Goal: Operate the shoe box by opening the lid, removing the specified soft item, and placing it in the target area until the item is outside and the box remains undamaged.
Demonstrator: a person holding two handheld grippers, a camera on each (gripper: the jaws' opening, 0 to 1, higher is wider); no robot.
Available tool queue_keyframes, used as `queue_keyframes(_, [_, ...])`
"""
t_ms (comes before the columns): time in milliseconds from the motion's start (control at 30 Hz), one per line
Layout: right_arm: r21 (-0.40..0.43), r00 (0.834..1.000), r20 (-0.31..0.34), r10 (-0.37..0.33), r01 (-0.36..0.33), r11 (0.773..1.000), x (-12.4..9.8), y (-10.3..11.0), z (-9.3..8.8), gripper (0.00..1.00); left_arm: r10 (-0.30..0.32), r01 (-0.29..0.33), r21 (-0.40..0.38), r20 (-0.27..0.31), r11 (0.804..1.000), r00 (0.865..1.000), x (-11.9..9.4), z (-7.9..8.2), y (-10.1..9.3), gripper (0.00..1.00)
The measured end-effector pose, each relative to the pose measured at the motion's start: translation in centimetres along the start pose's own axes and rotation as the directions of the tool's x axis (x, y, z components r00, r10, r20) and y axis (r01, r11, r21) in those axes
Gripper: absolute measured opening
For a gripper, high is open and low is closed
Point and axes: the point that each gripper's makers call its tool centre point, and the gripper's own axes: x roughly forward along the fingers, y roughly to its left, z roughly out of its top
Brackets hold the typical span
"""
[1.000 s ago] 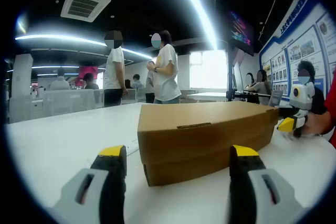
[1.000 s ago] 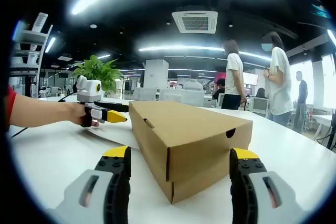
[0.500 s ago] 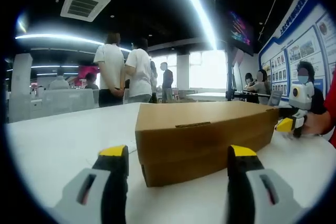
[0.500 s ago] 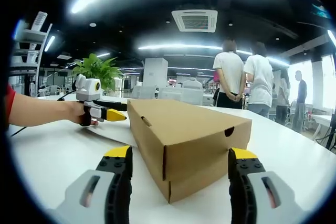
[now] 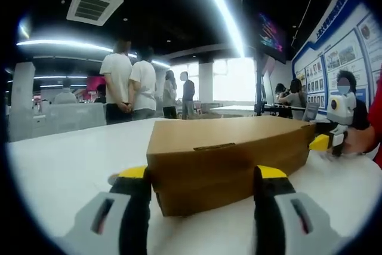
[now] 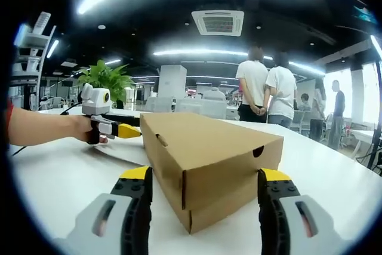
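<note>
Closed cardboard shoe box (image 5: 230, 159) on desk (image 5: 71, 165): likely light, dentable; lift lid's edge. Left tongs (image 5: 200, 177), right tongs (image 6: 203, 177) agape, empty.

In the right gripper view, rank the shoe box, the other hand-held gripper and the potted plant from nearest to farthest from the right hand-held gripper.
1. Shoe box, straight ahead between the jaws.
2. Left hand-held gripper, beyond the box, to the left.
3. Potted plant, far back on the left.

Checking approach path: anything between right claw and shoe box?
Nothing: in the right gripper view, bare white table separates the open right claw from the closed shoe box.
</note>
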Motion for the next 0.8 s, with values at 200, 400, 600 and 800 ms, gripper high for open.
queue_keyframes(200, [0.003, 1.0, -0.011, -0.009, 0.01, 1.0, 0.02, 0.11, 0.0, 0.7, 0.014, -0.014, 0.005, 0.008, 1.0, 1.0, 0.07, 0.01, 0.04, 0.68])
queue_keyframes(400, [0.011, 1.0, 0.002, -0.012, 0.012, 1.0, 0.06, 0.2, 0.02, 0.7, 0.019, -0.019, 0.003, 0.014, 1.0, 1.0, -0.04, 0.02, 0.01, 0.68])
queue_keyframes(600, [0.041, 1.0, -0.005, -0.009, 0.009, 0.999, 0.09, 0.2, 0.23, 0.7, 0.029, -0.029, 0.002, 0.005, 1.0, 1.0, -0.36, -0.03, -0.07, 0.66])
queue_keyframes(800, [0.043, 1.0, -0.011, 0.008, -0.007, 0.999, 0.01, 0.16, 0.19, 0.7, 0.056, -0.056, -0.003, 0.008, 0.998, 0.998, -0.87, -0.07, -0.57, 0.66])
